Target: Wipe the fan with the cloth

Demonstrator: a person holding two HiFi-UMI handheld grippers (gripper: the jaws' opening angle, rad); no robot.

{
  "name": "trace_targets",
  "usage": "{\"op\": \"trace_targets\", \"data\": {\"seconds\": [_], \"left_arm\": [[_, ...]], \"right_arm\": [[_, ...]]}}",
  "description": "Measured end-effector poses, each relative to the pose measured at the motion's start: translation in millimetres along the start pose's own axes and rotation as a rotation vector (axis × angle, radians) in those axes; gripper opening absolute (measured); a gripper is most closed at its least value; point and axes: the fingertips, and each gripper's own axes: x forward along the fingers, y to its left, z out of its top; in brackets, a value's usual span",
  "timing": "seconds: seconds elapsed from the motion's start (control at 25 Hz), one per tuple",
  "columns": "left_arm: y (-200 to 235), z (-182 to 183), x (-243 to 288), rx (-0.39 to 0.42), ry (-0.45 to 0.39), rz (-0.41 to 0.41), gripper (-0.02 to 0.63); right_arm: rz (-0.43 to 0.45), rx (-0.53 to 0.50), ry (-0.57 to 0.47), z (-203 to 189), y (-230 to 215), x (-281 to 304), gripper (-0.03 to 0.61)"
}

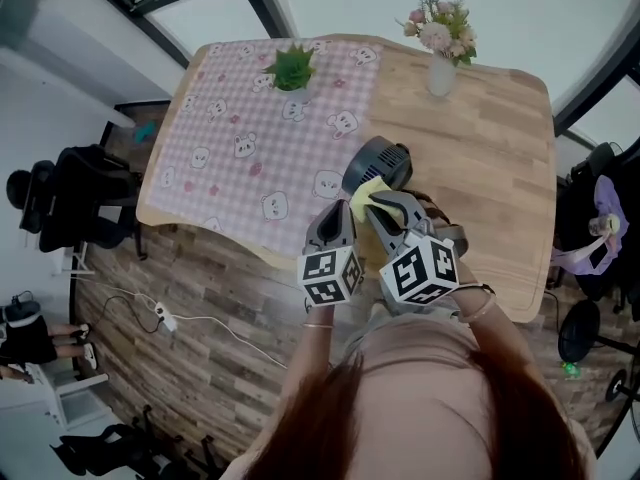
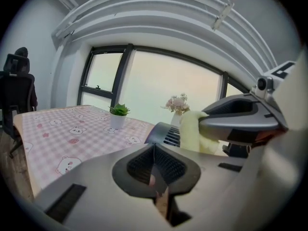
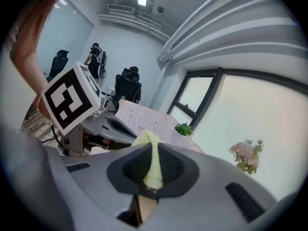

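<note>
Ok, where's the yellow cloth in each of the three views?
Head view: cloth at centre, by the fan, at the right gripper tip.
Left gripper view: right of centre, at the right gripper's tip.
Right gripper view: low centre, pinched between the jaws.
Shared landmark: the green potted plant, in all three.

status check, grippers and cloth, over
Right gripper shut on pale yellow cloth, cloth against dark grey round fan. Left gripper shut, empty, alongside. Well clear of green potted plant and flower vase.
</note>
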Motion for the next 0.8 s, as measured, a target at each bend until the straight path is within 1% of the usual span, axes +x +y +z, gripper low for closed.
{"op": "trace_targets", "data": {"seconds": [0.16, 0.36, 0.56, 0.8], "left_arm": [[3, -9, 10, -0.013, 0.015, 0.016, 0.012], [9, -19, 19, -0.031, 0.029, 0.032, 0.012], [10, -28, 26, -0.045, 0.042, 0.046, 0.012], [11, -30, 31, -0.063, 0.025, 0.06, 0.012]], "right_arm": [[0.048, -0.012, 0.039, -8, 7, 18, 0.031], [0.081, -0.052, 0.077, -14, 12, 31, 0.031], [0.116, -0.071, 0.124, -27, 17, 43, 0.031], [0.139, -0.086, 0.131, -32, 18, 50, 0.031]]}}
